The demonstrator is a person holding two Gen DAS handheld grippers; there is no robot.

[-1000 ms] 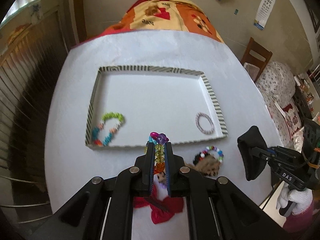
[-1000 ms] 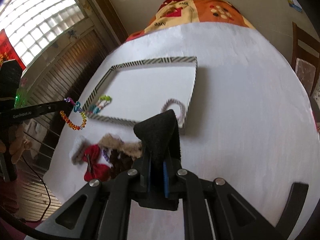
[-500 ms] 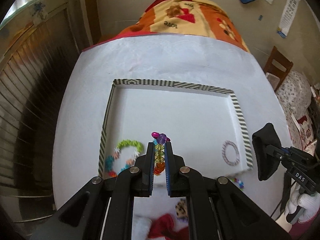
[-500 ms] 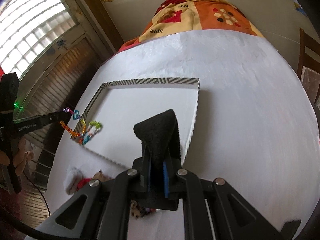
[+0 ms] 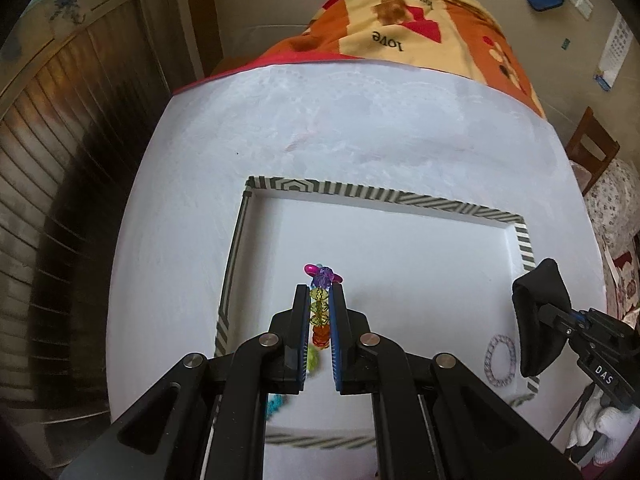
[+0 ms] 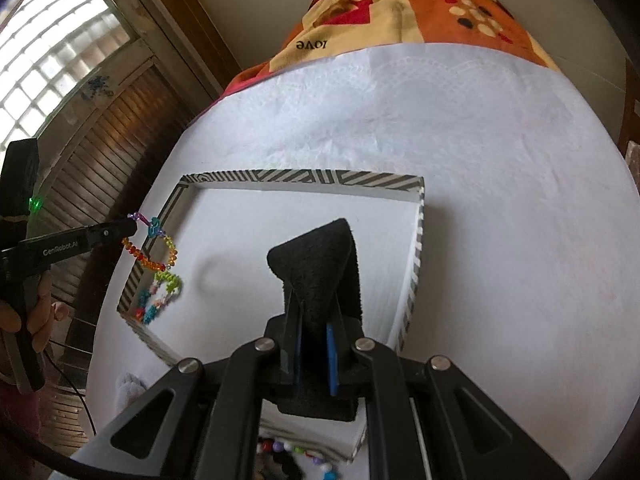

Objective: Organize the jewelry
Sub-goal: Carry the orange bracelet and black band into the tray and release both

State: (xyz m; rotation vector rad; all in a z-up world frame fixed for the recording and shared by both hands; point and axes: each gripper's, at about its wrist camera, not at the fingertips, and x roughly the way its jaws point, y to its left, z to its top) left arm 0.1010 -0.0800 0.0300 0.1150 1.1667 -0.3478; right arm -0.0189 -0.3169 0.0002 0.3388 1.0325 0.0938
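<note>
While one second ago the left gripper point(image 5: 320, 296) was in front of the striped tray point(image 5: 384, 196), in the left wrist view it is now above the tray's white floor, the near rim under the fingers. The fingers are closed on the orange-yellow bead bracelet point(image 5: 319, 312). Much free floor lies ahead. A silver ring bracelet point(image 5: 500, 360) lies near the tray's right rim.

In the right wrist view, the right gripper point(image 6: 316, 320) has moved forward over the tray point(image 6: 304, 178), closed on a black cloth point(image 6: 320, 256). The bead bracelet point(image 6: 152, 250) hangs over the left rim, above a colourful bracelet point(image 6: 160, 296) in the tray's corner.
</note>
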